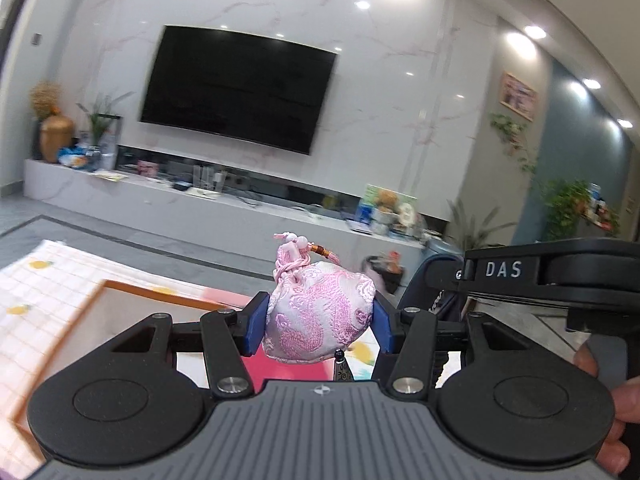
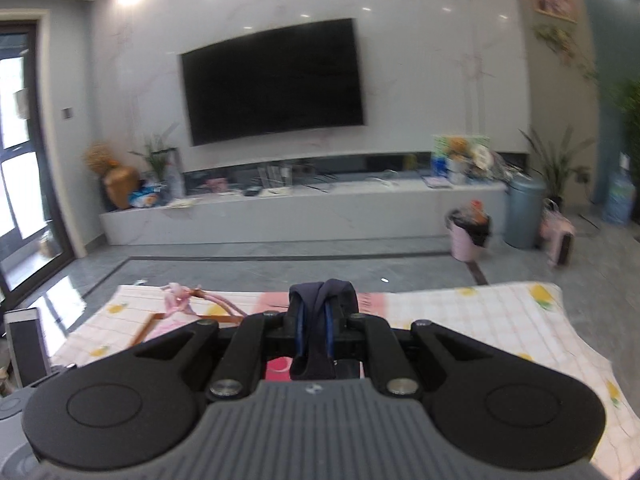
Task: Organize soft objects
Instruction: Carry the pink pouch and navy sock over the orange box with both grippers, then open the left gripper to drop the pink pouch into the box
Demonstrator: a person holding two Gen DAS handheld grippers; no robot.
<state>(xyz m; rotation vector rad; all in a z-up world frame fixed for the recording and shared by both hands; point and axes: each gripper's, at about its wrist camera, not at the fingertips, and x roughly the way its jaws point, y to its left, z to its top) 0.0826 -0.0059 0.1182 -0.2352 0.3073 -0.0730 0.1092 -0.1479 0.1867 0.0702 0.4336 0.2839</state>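
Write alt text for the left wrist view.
The left gripper clamps a pink brocade drawstring pouch between its blue pads, held above a checked tablecloth and an orange-rimmed box. Behind it, a dark wall-mounted television hangs over a cluttered white console.

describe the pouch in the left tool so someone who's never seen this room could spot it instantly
Start at the big black TV on the marble wall, then drop to the left tool at the bottom of the left wrist view. Clamped between its blue pads is the pouch, a plump pink satin drawstring bag. Its embroidered swirls and knotted, beaded cord set it apart from the checked tablecloth and the orange-edged box beside it.
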